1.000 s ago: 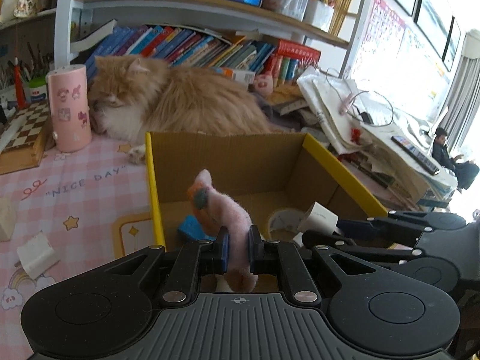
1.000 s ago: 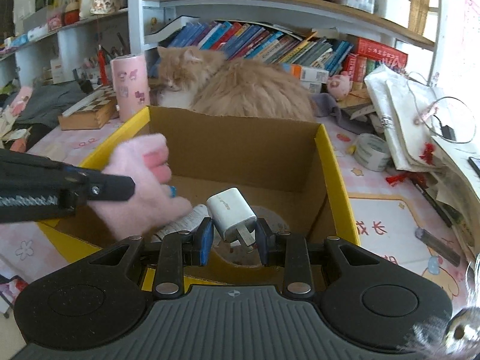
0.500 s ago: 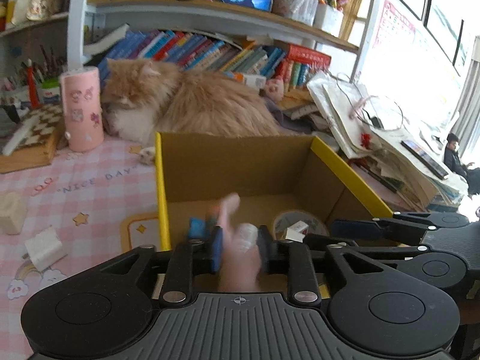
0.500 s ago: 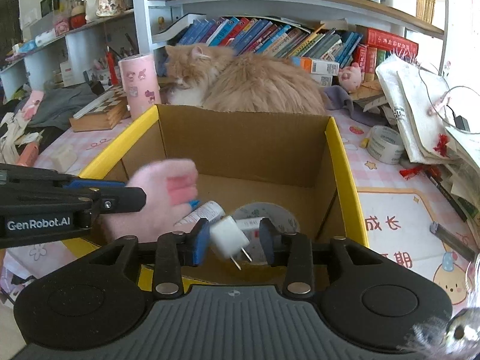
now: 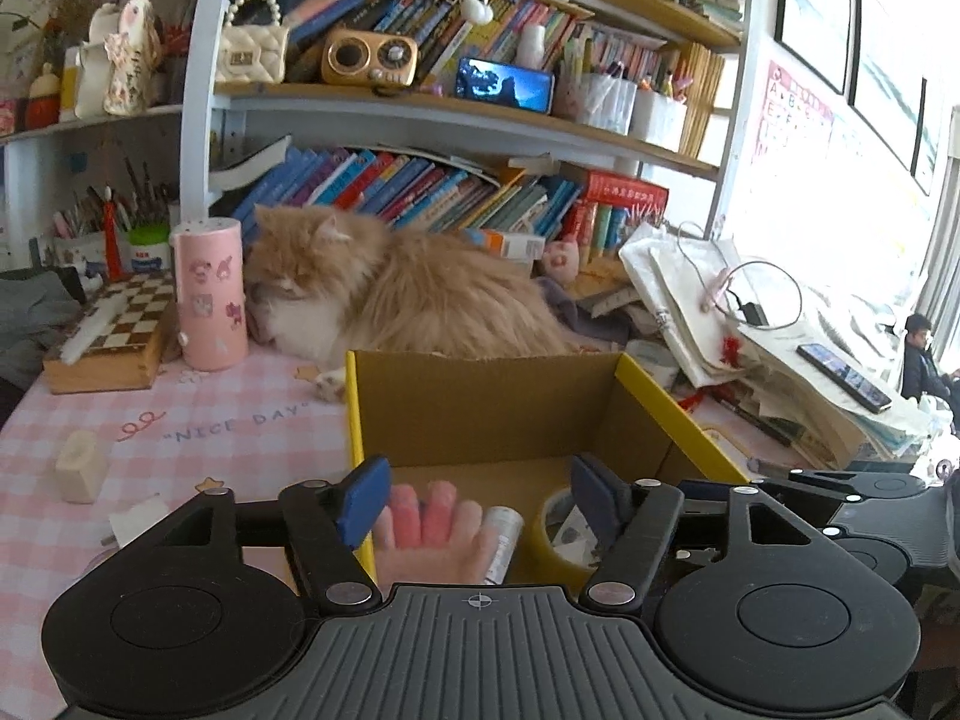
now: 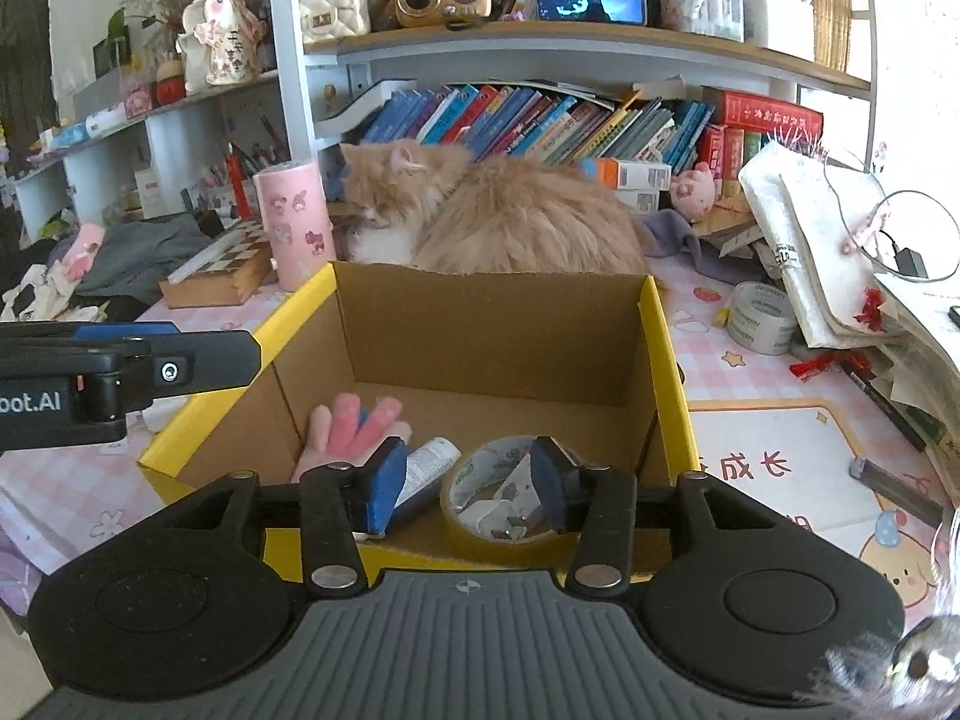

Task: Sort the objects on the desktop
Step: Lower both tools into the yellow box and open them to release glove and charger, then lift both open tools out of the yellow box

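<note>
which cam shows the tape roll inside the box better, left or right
The right wrist view. There the tape roll lies flat on the floor of the cardboard box, its whole ring and the white bits inside it visible between the open right tool. In the left wrist view, the roll is partly hidden behind a finger of the left tool.
</note>
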`<state>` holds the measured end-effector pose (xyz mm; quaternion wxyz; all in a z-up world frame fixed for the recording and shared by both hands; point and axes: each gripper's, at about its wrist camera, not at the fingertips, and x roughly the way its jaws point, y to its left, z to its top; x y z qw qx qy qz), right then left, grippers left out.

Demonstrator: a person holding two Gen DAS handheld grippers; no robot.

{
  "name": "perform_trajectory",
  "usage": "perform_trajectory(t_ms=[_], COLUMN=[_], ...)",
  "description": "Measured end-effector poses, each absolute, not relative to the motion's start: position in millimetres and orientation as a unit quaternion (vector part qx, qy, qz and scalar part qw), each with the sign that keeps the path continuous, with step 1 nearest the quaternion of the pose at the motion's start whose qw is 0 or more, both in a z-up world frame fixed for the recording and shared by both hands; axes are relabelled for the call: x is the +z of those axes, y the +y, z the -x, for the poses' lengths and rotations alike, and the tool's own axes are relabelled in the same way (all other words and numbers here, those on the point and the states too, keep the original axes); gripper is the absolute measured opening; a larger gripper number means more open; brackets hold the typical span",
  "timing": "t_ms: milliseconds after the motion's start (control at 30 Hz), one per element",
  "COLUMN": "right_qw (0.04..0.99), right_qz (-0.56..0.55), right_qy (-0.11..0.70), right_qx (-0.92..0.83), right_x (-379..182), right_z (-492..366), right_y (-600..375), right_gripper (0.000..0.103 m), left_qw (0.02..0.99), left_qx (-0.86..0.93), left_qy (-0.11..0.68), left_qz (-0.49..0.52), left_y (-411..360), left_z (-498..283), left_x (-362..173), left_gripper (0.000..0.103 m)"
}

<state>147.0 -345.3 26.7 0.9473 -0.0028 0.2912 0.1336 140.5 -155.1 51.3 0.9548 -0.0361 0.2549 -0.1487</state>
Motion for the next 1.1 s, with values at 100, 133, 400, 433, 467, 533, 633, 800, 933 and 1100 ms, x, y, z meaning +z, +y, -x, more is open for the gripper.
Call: perform_trajectory(t_ms=[100, 133, 400, 433, 467, 533, 633, 800, 933, 1100], right_qw=[0.949, 0.950, 0.960, 0.962, 0.962, 0.964, 0.965, 0.960, 0.957, 0.954], right_qz=[0.003, 0.003, -0.006, -0.009, -0.011, -0.016, -0.015, -0.021, -0.015, -0.020], right_qy=[0.287, 0.286, 0.268, 0.266, 0.264, 0.262, 0.261, 0.280, 0.288, 0.297], right_qx=[0.129, 0.127, 0.079, 0.070, 0.062, 0.045, 0.028, 0.010, 0.009, 0.009], right_x=[29, 29, 32, 32, 31, 30, 27, 16, 12, 10], right_z=[-140, -138, -115, -110, -107, -99, -87, -71, -63, -55], right_y=[-345, -346, -350, -350, -351, -351, -348, -336, -321, -305], right_gripper=[0.045, 0.046, 0.046, 0.046, 0.046, 0.046, 0.047, 0.047, 0.048, 0.050], left_qw=[0.955, 0.955, 0.952, 0.952, 0.952, 0.952, 0.950, 0.946, 0.942, 0.938], left_qx=[-0.150, -0.150, -0.144, -0.145, -0.146, -0.150, -0.155, -0.169, -0.181, -0.188], left_qy=[0.255, 0.255, 0.268, 0.268, 0.268, 0.267, 0.272, 0.277, 0.282, 0.288], left_qz=[0.027, 0.025, 0.019, 0.014, 0.008, -0.003, -0.009, -0.008, -0.026, -0.039], left_y=[-155, -155, -146, -145, -145, -142, -137, -126, -120, -108], left_z=[-134, -133, -115, -114, -112, -110, -107, -98, -92, -86], left_x=[51, 50, 40, 39, 37, 35, 33, 30, 28, 25], left_gripper=[0.072, 0.072, 0.081, 0.081, 0.081, 0.082, 0.082, 0.082, 0.082, 0.083])
